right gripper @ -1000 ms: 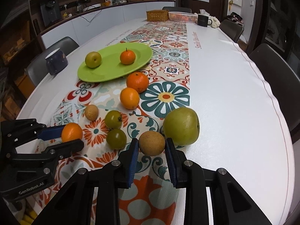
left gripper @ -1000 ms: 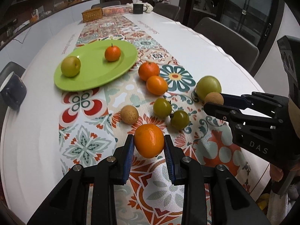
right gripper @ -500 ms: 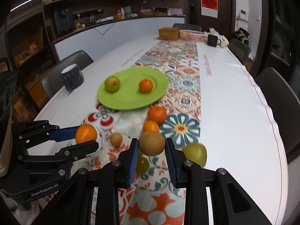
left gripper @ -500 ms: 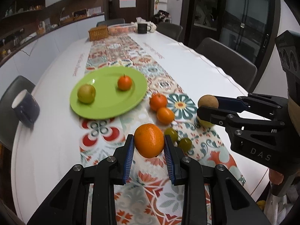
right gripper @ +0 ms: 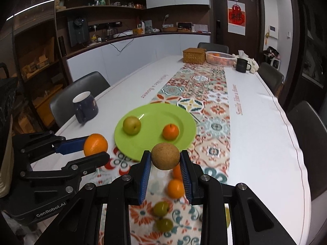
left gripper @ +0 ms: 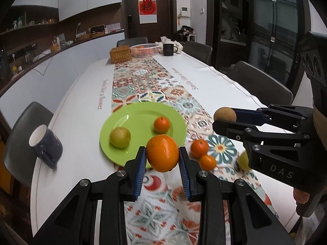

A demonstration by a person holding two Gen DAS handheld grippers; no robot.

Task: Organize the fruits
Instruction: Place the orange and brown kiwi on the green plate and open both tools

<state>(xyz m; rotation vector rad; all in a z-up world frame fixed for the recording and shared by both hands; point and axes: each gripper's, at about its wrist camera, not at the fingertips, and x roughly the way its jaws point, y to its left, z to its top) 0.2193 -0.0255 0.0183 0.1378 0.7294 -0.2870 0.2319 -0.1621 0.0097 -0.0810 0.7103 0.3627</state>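
My left gripper (left gripper: 162,155) is shut on an orange (left gripper: 162,153) and holds it above the table, near the front rim of the green plate (left gripper: 141,114). My right gripper (right gripper: 165,159) is shut on a brown round fruit (right gripper: 165,156), also lifted, just short of the plate (right gripper: 184,122). The plate holds a yellow-green pear (left gripper: 120,137) and a small orange (left gripper: 161,124). Two oranges (left gripper: 199,147) and a green apple (left gripper: 243,160) lie on the runner to the right. Two green tomatoes (right gripper: 161,208) lie below the right gripper.
A dark blue mug (left gripper: 46,145) stands on the white cloth left of the plate. A wicker box (left gripper: 120,54), a white basket (left gripper: 145,50) and a black mug (left gripper: 168,49) stand at the far end. Chairs ring the table.
Both grippers have risen higher above the table with their fruit and moved towards the green plate, which now sits lower and nearer in both views.
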